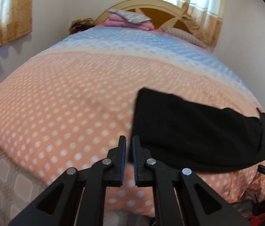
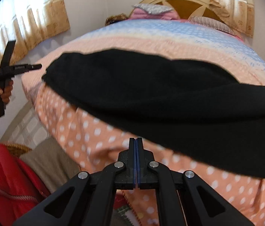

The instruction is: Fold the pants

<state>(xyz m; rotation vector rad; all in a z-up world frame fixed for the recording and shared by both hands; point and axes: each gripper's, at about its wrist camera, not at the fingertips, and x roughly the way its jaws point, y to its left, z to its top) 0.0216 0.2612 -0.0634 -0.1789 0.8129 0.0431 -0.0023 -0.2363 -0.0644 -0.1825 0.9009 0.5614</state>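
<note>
The black pants (image 1: 198,131) lie folded in a flat pile near the front edge of the bed; they also show in the right wrist view (image 2: 160,101). My left gripper (image 1: 129,141) hovers just left of the pile's near corner, its jaws a small gap apart and empty. It also shows in the right wrist view (image 2: 36,66) at the far left, held in a hand. My right gripper (image 2: 136,141) is shut and empty, just in front of the pile's near edge above the bedspread.
The bed (image 1: 66,98) has a peach polka-dot and blue striped cover. Pillows and pink bedding (image 1: 128,19) lie by the wooden headboard (image 1: 151,5). Curtains (image 1: 6,24) hang on both sides. The person's red jacket (image 2: 2,169) is at lower left.
</note>
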